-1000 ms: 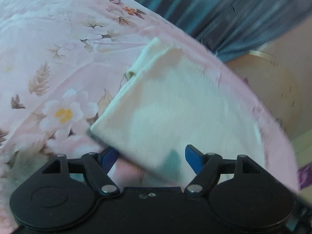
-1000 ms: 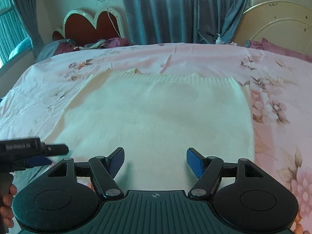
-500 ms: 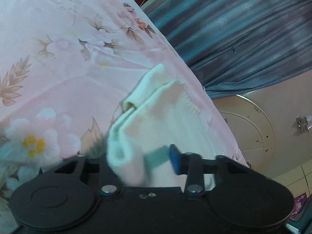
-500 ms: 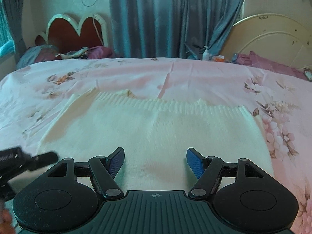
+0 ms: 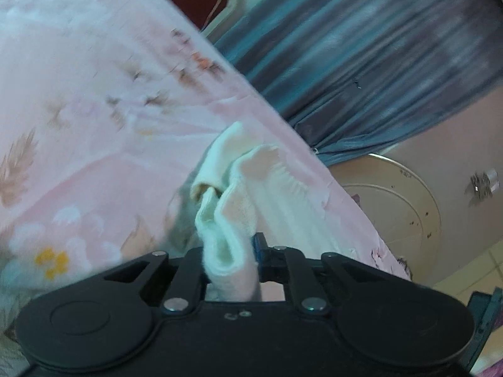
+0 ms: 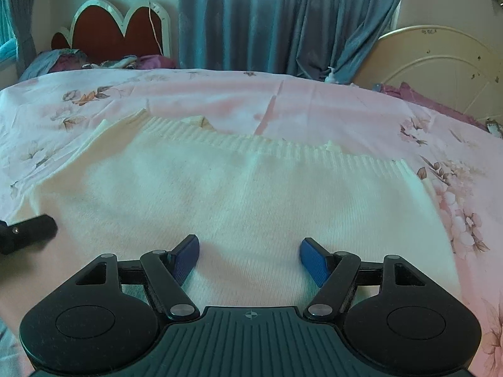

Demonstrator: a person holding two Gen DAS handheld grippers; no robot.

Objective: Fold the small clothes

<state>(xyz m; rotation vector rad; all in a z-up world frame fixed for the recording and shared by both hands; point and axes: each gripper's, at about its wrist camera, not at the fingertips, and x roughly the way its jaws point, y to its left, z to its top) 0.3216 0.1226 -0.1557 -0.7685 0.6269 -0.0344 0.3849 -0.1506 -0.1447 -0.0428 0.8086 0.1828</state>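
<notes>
A cream knitted garment (image 6: pixel 239 207) lies spread flat on the pink floral bedsheet (image 6: pixel 220 97), its ribbed hem at the far side. My right gripper (image 6: pixel 250 259) is open just above the garment's near part, blue pads apart. My left gripper (image 5: pixel 232 251) is shut on a bunched edge of the same cream garment (image 5: pixel 239 194) and holds it lifted off the sheet (image 5: pixel 78 94). The left gripper's body shows at the left edge of the right wrist view (image 6: pixel 25 232).
A red heart-shaped headboard (image 6: pixel 116 31) and blue curtains (image 6: pixel 283 15) stand behind the bed. A cream round bed end (image 6: pixel 440 69) is at the right. Pillows and clothes (image 6: pixel 78 61) lie at the far left of the bed.
My left gripper has closed on the garment's edge and raised it, bunching the cloth. My right gripper has stayed open and dropped closer to the garment.
</notes>
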